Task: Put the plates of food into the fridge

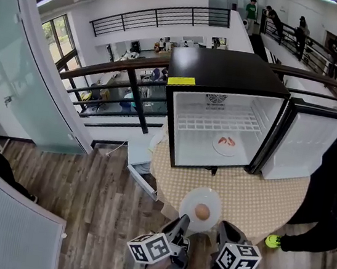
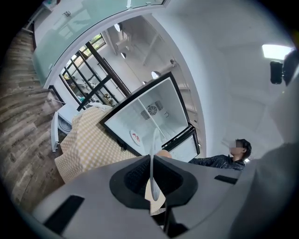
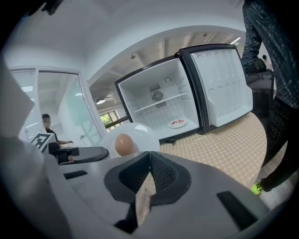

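**Left tool** (image 1: 182, 225): closed on the near-left rim of the plate (image 1: 202, 197). The left gripper view shows that rim edge-on, pinched between the pads. Gripping at the rim keeps the plate face clear, so the egg-shaped item (image 1: 202, 212) sits untouched at its centre.

**Right tool** (image 1: 222, 227): jaws together with nothing between them, just beside the plate's near-right rim. Whether it props the plate from below cannot be told.

**Plate location:** at the near edge of the counter (image 1: 265, 197), directly in line with the opening of the fridge (image 1: 227, 70). The door (image 1: 306, 147) stands swung fully to the right, which leaves a straight path inward.

**Destination:** a second plate (image 1: 225, 146) occupies the right of the fridge floor. The left part is free and is probably where this plate should go.

**Caution:** keep the plate level. The egg-shaped item is round and may roll.
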`<state>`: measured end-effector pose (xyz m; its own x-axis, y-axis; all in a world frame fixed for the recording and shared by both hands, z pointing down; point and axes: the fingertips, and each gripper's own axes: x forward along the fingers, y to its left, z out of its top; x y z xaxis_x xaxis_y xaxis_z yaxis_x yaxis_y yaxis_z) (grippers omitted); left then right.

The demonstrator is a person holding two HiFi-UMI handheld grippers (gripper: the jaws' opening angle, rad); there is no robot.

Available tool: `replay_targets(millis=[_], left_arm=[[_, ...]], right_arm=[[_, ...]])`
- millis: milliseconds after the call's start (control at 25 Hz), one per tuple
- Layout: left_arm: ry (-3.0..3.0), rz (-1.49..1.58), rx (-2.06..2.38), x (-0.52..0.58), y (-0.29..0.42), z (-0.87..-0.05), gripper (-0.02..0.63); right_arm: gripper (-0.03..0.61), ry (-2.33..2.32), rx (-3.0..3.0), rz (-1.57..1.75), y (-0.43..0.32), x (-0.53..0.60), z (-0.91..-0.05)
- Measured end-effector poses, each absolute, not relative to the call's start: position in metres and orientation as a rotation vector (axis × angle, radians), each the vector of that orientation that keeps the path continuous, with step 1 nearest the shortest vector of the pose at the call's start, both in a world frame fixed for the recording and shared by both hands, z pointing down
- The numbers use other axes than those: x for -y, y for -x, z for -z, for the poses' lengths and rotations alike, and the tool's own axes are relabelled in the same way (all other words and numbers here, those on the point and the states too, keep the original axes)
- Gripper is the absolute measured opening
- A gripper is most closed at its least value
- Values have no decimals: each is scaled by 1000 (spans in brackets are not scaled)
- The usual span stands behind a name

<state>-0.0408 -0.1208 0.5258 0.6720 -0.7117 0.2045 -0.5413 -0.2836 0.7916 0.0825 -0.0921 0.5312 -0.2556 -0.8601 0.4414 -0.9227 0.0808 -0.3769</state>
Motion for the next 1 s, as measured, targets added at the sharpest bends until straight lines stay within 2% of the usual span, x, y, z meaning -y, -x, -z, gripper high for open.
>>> replay_targets(millis=[600, 1000], left_arm=[[-1983, 293, 862, 257, 14, -496, 20], [-1962, 342, 826, 305, 15, -491, 20]], right_arm=[[17, -1947, 2158, -909, -112, 216, -519], [17, -1975, 2104, -884, -118, 249, -520]])
